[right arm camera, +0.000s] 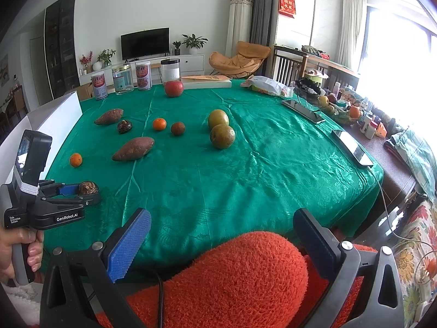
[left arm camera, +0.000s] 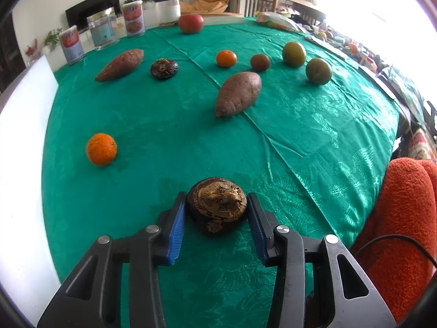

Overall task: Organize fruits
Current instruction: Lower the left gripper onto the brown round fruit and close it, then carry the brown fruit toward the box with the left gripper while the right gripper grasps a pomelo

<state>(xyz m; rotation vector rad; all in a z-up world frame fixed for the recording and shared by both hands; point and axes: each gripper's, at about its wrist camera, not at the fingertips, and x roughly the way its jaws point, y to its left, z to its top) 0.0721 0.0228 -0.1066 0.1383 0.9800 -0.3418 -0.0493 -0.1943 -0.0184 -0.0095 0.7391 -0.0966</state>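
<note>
Left wrist view: the left gripper (left arm camera: 217, 209) clamps a dark wrinkled fruit (left arm camera: 217, 205) between its blue pads (left arm camera: 177, 227) on the green tablecloth (left arm camera: 300, 142). Beyond lie two sweet potatoes, two oranges and two green fruits.

Right wrist view: the right gripper (right arm camera: 222, 235) gapes empty over an orange fuzzy cushion (right arm camera: 232, 278); only here a hand (right arm camera: 19, 248) shows.

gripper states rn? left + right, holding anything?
Left gripper: closed on the dark brown dried fruit, which sits on the green tablecloth.
Right gripper: open, holding nothing.
</note>
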